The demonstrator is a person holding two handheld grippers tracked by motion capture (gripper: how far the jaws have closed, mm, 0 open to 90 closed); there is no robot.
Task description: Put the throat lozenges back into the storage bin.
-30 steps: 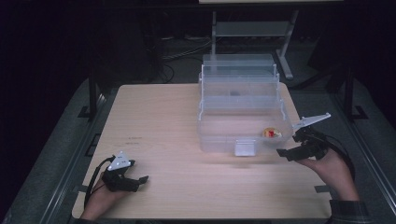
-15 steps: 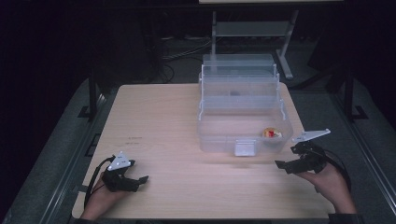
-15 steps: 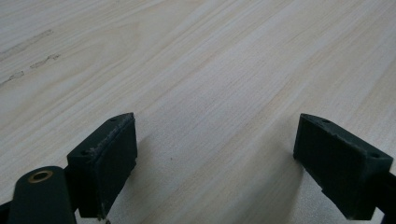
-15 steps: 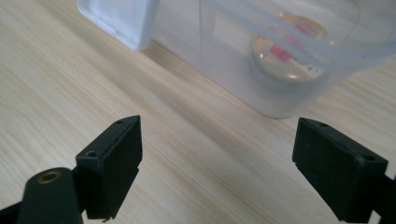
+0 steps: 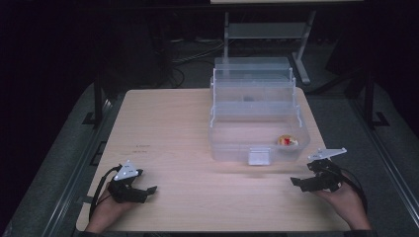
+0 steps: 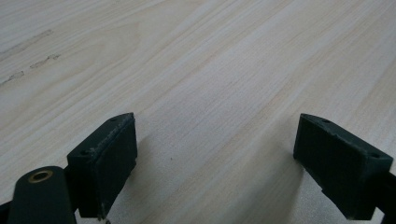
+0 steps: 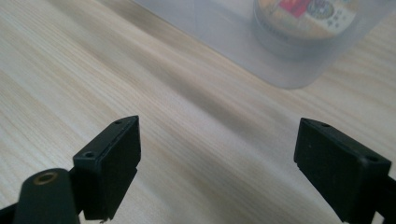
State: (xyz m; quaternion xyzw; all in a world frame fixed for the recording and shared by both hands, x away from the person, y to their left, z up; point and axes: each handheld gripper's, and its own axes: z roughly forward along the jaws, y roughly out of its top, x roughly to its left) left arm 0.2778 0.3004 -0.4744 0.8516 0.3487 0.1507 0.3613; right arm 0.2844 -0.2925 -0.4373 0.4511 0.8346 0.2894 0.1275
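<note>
Both claws rest low on the pale, straight-grained wooden worktop (image 5: pixel 188 128), each with its blocky black jaws spread wide on nothing. Just ahead of the right claw (image 7: pixel 217 163) stands a frosted, stepped plastic box (image 5: pixel 257 118); a round yellow-and-red tin (image 7: pixel 306 16) lies inside its rounded corner. The left claw (image 6: pixel 212 163) faces bare wood.

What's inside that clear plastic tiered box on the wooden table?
In the clear plastic tiered box, a small round yellow item with a red mark lies in the front right corner. Farther back sits a small dark object, too blurred by the frosted walls to identify.
</note>
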